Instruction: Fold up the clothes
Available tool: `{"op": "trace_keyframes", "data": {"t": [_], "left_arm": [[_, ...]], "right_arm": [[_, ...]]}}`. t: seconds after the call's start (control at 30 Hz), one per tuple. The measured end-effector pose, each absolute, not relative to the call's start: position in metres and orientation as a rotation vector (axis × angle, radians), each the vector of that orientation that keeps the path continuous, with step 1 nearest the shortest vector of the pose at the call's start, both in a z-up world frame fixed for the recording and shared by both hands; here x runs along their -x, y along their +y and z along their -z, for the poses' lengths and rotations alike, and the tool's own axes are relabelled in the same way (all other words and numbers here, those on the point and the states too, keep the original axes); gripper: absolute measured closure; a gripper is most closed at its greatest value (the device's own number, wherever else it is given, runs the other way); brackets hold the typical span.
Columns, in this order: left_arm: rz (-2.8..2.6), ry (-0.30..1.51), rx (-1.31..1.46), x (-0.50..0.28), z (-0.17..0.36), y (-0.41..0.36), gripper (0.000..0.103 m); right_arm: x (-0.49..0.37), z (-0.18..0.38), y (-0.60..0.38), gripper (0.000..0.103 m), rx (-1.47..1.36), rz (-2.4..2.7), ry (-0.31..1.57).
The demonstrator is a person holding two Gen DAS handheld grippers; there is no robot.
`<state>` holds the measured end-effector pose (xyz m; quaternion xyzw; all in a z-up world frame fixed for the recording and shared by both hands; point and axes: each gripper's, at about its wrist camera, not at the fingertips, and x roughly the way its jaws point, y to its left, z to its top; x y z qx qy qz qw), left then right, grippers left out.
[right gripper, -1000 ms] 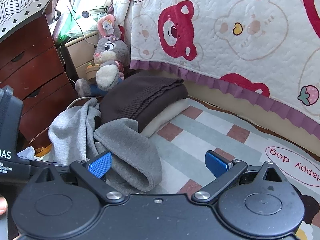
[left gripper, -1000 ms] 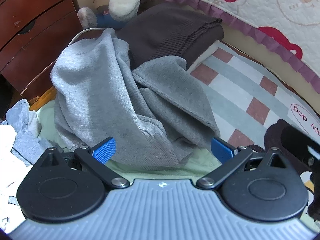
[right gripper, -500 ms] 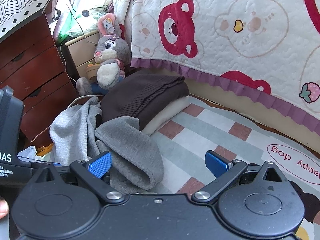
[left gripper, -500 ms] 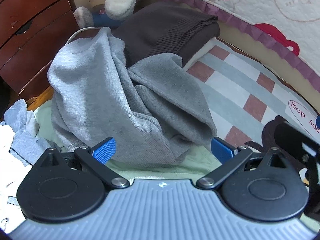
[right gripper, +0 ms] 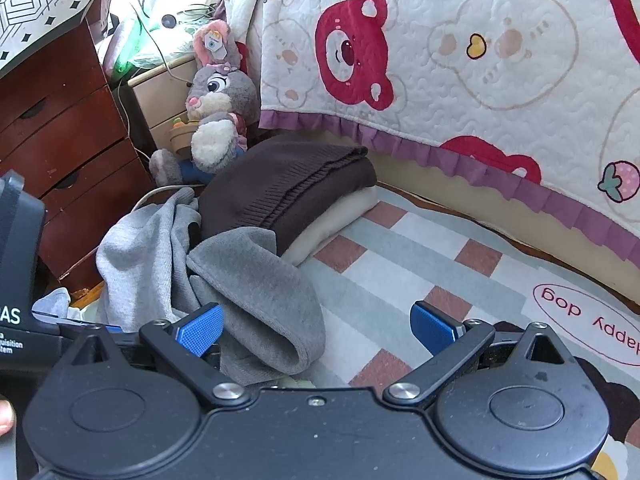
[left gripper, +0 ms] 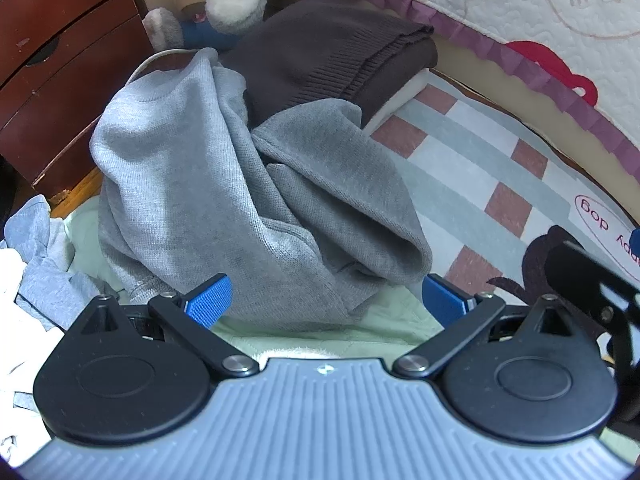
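A crumpled grey sweatshirt [left gripper: 224, 184] lies in a heap on the checked mat [left gripper: 472, 160]; it also shows in the right wrist view [right gripper: 256, 292]. A pale green garment [left gripper: 320, 328] lies under its near edge. My left gripper [left gripper: 326, 304] is open and empty, its blue pads just in front of the heap's near edge. My right gripper [right gripper: 318, 326] is open and empty, its left pad over the sweatshirt's rounded fold. Behind the heap, a folded dark brown knit [left gripper: 336, 56] rests on a folded cream piece [right gripper: 336, 220].
A red-brown wooden dresser [right gripper: 68, 128] stands at the left. A plush rabbit [right gripper: 218, 112] sits behind the folded stack. A bear-print quilt [right gripper: 460, 60] hangs down along the back. Loose light grey and white clothes [left gripper: 36, 264] lie at the left.
Both grippers have drawn slightly nearer the grey heap. Both stay open and nothing has been grasped.
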<state>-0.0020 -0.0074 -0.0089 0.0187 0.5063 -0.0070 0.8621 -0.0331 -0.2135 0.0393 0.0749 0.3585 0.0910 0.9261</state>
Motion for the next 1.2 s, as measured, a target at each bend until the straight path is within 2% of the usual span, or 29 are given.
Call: {"op": "trace_keyframes", "data": {"t": [1.2], "left_arm": [[-0.028,1.050,-0.036,-0.005,0.025,0.009,0.000]], "right_arm": [[0.028,-0.029,-0.206,0.001,-0.138,-0.176,0.776]]}}
